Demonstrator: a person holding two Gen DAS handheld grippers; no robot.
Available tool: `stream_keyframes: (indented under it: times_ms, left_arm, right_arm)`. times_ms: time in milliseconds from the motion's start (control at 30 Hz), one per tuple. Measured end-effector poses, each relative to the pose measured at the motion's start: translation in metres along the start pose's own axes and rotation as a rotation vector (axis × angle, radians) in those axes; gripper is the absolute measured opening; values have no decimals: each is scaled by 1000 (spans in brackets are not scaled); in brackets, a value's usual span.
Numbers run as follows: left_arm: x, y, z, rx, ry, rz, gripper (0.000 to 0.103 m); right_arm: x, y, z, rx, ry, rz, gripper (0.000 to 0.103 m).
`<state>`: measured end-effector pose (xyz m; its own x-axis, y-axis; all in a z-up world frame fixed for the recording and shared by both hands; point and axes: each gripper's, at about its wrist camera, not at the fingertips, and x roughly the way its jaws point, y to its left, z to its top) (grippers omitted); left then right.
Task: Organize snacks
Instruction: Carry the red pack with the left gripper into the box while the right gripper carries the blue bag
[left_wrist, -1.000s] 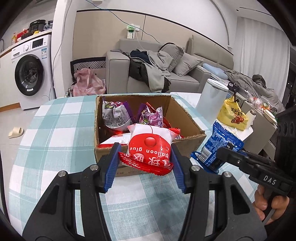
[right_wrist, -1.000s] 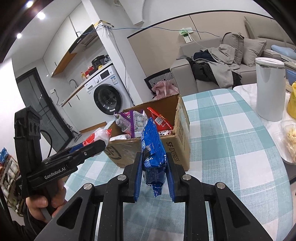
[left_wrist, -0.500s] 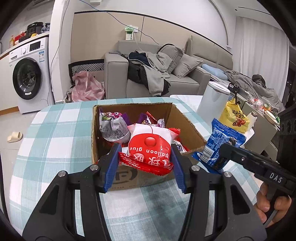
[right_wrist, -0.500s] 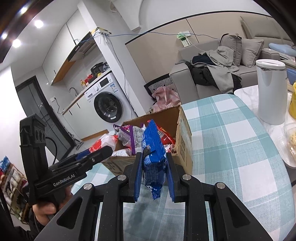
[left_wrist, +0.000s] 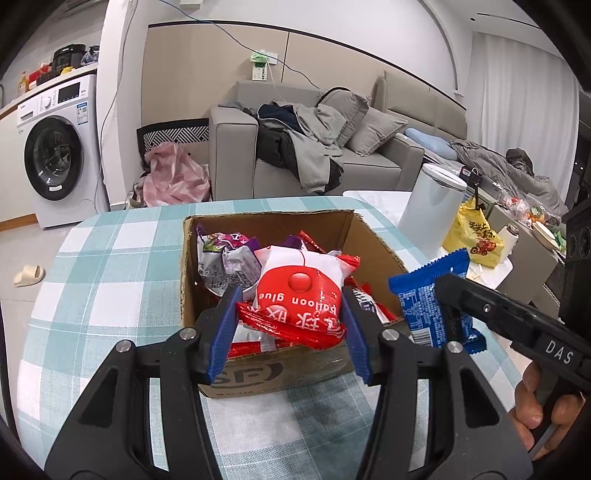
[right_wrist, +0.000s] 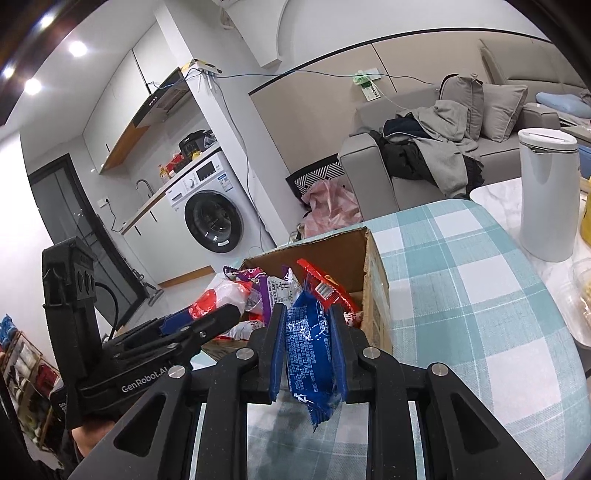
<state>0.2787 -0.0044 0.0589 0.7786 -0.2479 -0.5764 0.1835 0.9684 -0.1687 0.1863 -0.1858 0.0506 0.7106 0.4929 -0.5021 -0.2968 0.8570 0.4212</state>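
An open cardboard box (left_wrist: 273, 369) stands on the checked tablecloth and holds several snack packets. My left gripper (left_wrist: 291, 314) is shut on a red and white snack packet (left_wrist: 299, 295), held above the box's near edge. My right gripper (right_wrist: 306, 328) is shut on a blue snack packet (right_wrist: 310, 350), held just above the box's (right_wrist: 376, 295) near right corner. The blue packet also shows in the left wrist view (left_wrist: 432, 306), to the right of the box. The left gripper shows at the left of the right wrist view (right_wrist: 207, 317).
A white cylindrical bin (left_wrist: 432, 214) stands right of the table, with a yellow bag (left_wrist: 476, 240) beyond it. A clear food container (right_wrist: 580, 295) lies at the right edge. A sofa with clothes (left_wrist: 303, 155) and a washing machine (left_wrist: 55, 162) are behind.
Both grippers have risen and moved forward over the box with their packets. The blue packet has come closer to the box's right side.
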Motion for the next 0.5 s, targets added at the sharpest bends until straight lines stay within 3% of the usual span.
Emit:
stream_keyframes:
  times_ms: [167, 367, 500]
  left_arm:
    - [0, 7, -1, -15, -4, -4, 50]
    - [-3, 14, 3, -20, -34, 13, 50]
    - [-1, 17, 7, -26, -45, 31, 50]
  right_arm:
    - [2, 5, 2, -17, -2, 12, 21]
    - [-8, 5, 13, 15, -107, 30, 21]
    - [2, -1, 21, 65, -123, 16, 21]
